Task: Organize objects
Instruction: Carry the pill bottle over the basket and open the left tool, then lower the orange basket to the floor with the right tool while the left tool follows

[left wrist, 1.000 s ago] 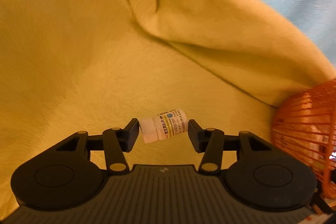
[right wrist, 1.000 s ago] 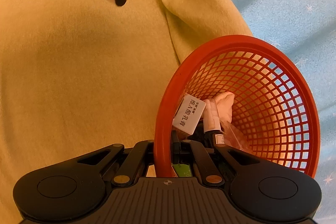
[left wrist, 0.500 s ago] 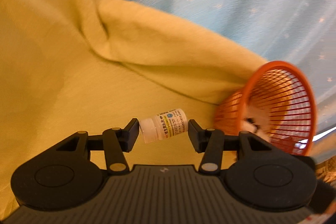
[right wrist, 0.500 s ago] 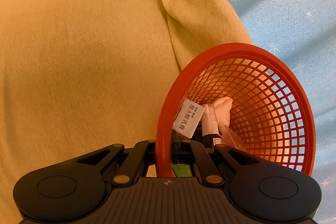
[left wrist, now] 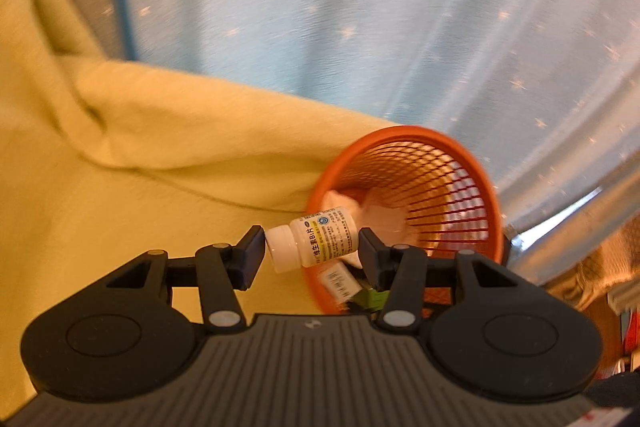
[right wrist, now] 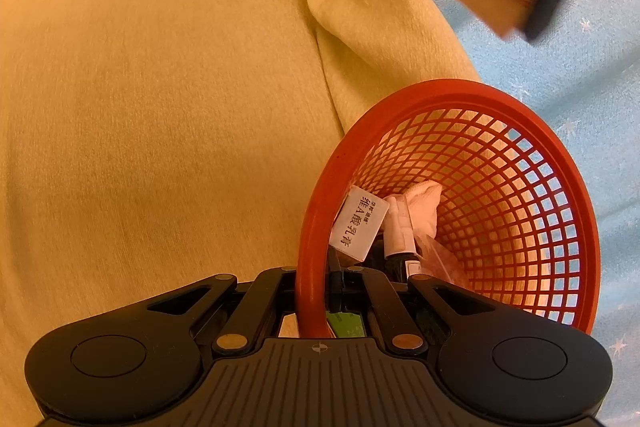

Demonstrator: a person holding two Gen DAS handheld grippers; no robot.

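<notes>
From the left wrist view, the left gripper (left wrist: 312,251) pinches a small white plastic pill bottle (left wrist: 314,243) lengthwise, cap against one finger, in front of the round orange mesh basket (left wrist: 460,155); the basket's contents are blurred and partly hidden behind the bottle. From the right wrist view, the right gripper (right wrist: 320,291) is clamped on the basket's near rim. Inside the basket lie a white labelled carton (right wrist: 358,223) and a pale cloth (right wrist: 424,197); above the basket, a blurred shape is cut off.

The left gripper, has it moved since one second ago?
Yes. The left gripper, shut on the pill bottle, has swung toward the orange basket, which now sits just behind the bottle instead of at the view's right edge.
</notes>
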